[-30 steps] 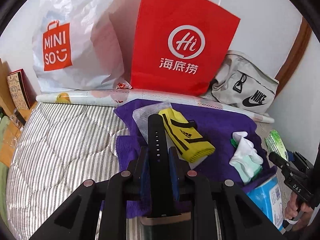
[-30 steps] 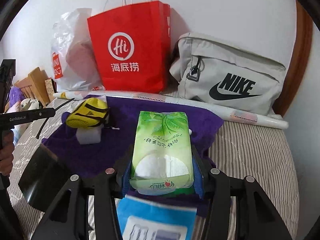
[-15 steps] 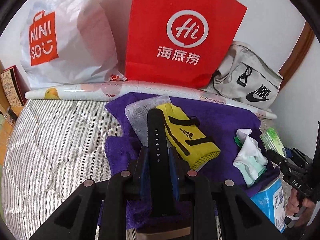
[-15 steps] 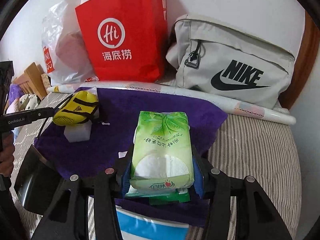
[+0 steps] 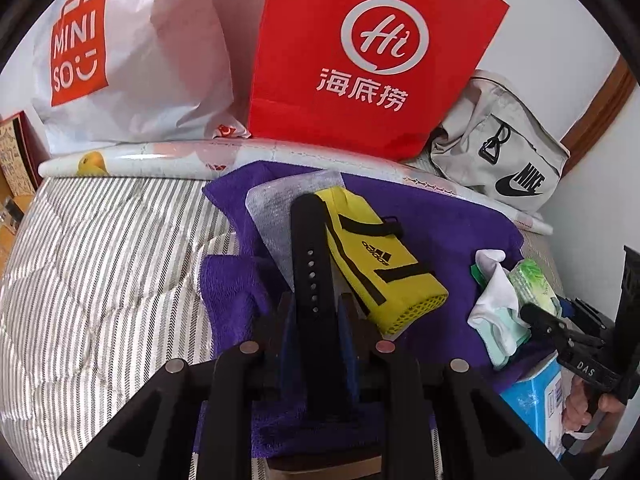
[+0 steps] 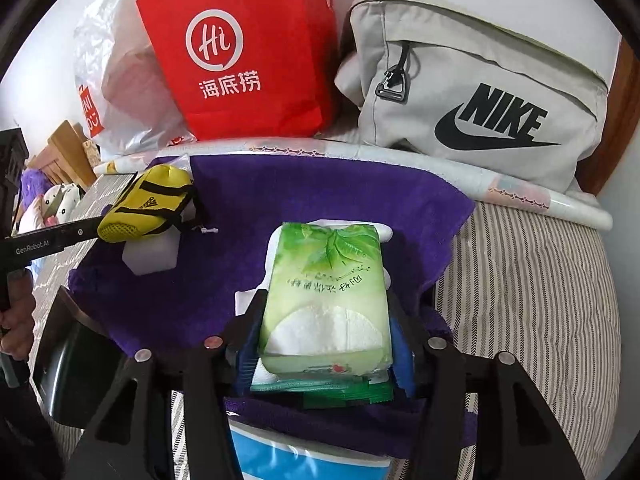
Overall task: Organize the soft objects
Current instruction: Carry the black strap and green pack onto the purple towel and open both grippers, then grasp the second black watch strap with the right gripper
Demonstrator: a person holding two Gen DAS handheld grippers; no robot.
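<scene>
My left gripper point(image 5: 316, 304) grips a black perforated strap point(image 5: 310, 248) over the purple towel point(image 5: 452, 232); its jaws are just starting to ease apart, though the pads still touch the strap. Beside the strap lie a yellow Adidas pouch point(image 5: 380, 264) and a clear plastic sleeve point(image 5: 272, 208). My right gripper point(image 6: 325, 308) is opening around a green tissue pack point(image 6: 332, 280). The pack rests on white and mint cloths point(image 5: 496, 300) on the towel point(image 6: 280, 192), with a gap at the left pad. A white foam block point(image 6: 152, 256) sits under the pouch point(image 6: 148, 204).
Against the wall stand a red paper bag point(image 5: 360, 60), a white Miniso bag point(image 5: 120, 60) and a grey Nike bag point(image 6: 480, 100), behind a rolled sheet point(image 5: 160, 156). A blue-and-white box point(image 5: 532, 400) lies under the towel's near edge. Striped mattress point(image 5: 100, 280) spreads left.
Both grippers have come lower and nearer to the towel. The right jaws have widened off the tissue pack, which now lies on the cloths. The strap stays in the left gripper.
</scene>
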